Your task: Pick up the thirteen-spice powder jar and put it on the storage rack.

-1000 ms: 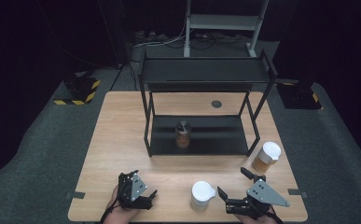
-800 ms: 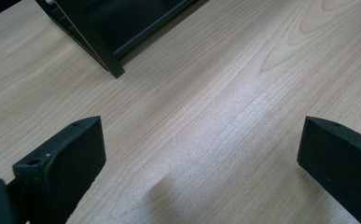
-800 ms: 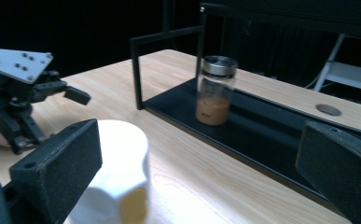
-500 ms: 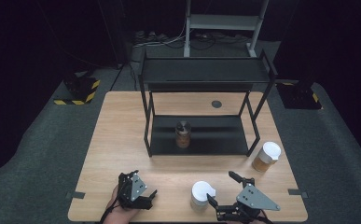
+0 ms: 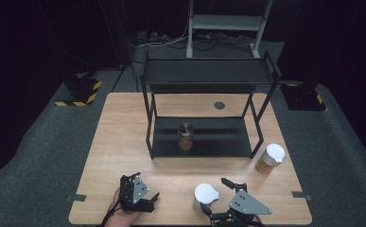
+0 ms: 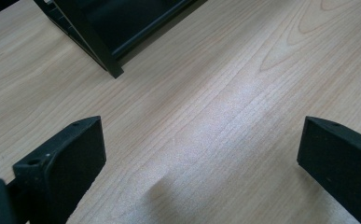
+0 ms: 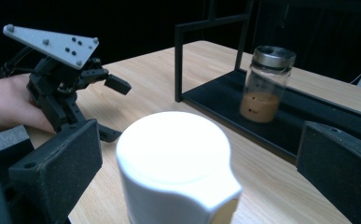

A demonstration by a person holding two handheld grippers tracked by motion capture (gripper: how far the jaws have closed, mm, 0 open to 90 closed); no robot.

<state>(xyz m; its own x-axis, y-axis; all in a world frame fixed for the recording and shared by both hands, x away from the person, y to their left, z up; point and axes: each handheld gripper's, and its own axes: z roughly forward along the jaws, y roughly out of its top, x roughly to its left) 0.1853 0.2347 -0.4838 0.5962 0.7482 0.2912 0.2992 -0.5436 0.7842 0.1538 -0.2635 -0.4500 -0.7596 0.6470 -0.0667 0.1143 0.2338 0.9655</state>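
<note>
Right gripper view: white-lidded jar (image 7: 178, 170) lower centre between wide-spread fingers (image 7: 57, 170) of right gripper (image 5: 217, 197), untouched. Left gripper (image 5: 148, 199), lower left of high view, fingers wide over bare surface (image 6: 225, 107).

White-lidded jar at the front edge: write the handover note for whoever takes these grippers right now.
Right gripper: open, jaws on either side of the white-lidded jar at the table's front edge, not closed on it.
Left gripper: open, holding nothing, low over bare table at front left.
Second white-lidded jar: right of the black rack.
Metal-capped jar: upright on the rack's bottom shelf.
Done: the reach to the front jar.
Left: close, lift, place; probably in the rack.
</note>
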